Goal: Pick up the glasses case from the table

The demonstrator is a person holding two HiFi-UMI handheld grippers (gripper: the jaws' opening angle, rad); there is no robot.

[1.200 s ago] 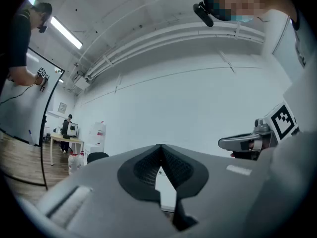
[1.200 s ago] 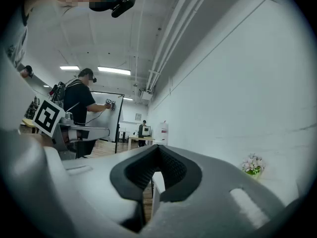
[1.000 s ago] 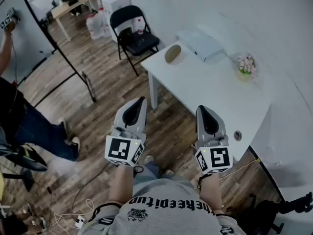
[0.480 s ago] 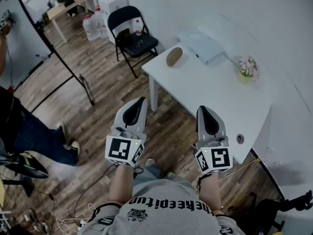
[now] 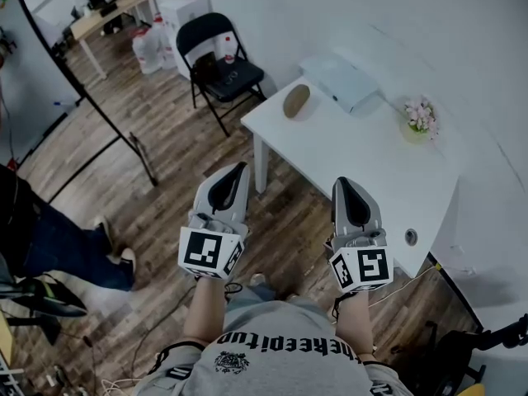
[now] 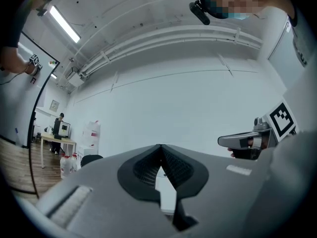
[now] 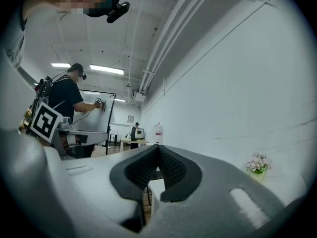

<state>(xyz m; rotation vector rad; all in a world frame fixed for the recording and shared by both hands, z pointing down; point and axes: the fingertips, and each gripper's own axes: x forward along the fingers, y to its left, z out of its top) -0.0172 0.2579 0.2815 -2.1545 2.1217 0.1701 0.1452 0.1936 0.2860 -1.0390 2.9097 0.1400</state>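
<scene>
Both grippers had their jaws pressed together on nothing. The left gripper (image 5: 238,170) and the right gripper (image 5: 343,183) hung over the wood floor, short of the white counter (image 5: 363,159). Reaching well would likely mean opening one early and spanning the narrow width of the glasses case (image 5: 296,100), which lay near the counter's far left corner. It looked like a smooth, rounded brown oval, probably prone to slipping.

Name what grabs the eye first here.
The left gripper and right gripper dominate the head view's foreground, jaws shut and empty. Beyond them a white table carries the brown case at its far corner, near a black chair, and pink flowers farther right.
</scene>
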